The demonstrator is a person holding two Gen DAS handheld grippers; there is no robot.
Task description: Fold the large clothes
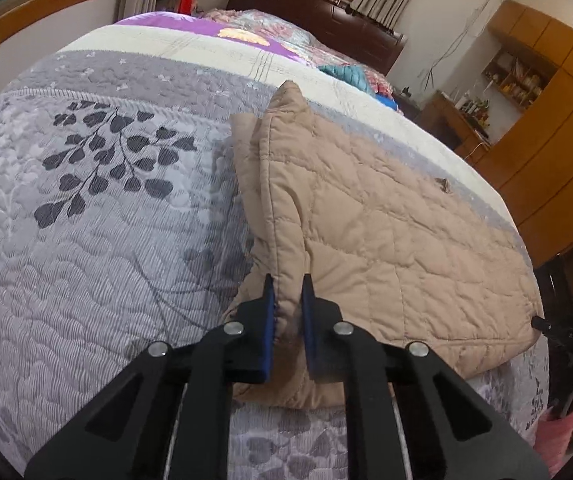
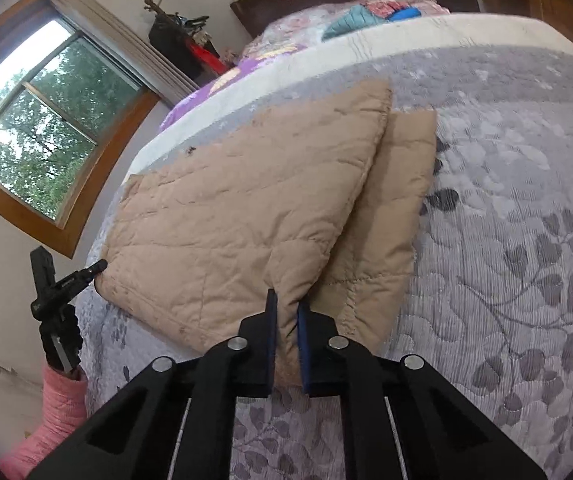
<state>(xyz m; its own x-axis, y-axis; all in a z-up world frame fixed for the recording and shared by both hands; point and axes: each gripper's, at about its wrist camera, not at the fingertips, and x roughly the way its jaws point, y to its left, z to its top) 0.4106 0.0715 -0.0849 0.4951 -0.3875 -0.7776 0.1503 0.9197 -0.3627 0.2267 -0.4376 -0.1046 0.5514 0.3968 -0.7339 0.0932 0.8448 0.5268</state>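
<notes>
A tan quilted garment (image 1: 386, 232) lies partly folded on the grey leaf-patterned bedspread (image 1: 98, 216). My left gripper (image 1: 287, 286) is shut on the garment's near edge, which rises as a ridge away from the fingers. In the right wrist view the same garment (image 2: 238, 208) lies with its top layer folded over a lower layer (image 2: 398, 200). My right gripper (image 2: 286, 300) is shut on a near corner of the top layer. The other gripper (image 2: 62, 280) shows at the garment's left corner.
The bed runs back to a dark headboard (image 1: 318, 8) with purple and floral bedding (image 1: 246, 32) and a teal item (image 1: 346, 72). Wooden cabinets (image 1: 546, 120) stand right of the bed. A window (image 2: 46, 128) is on the other side. A pink sleeve (image 2: 62, 412) shows low left.
</notes>
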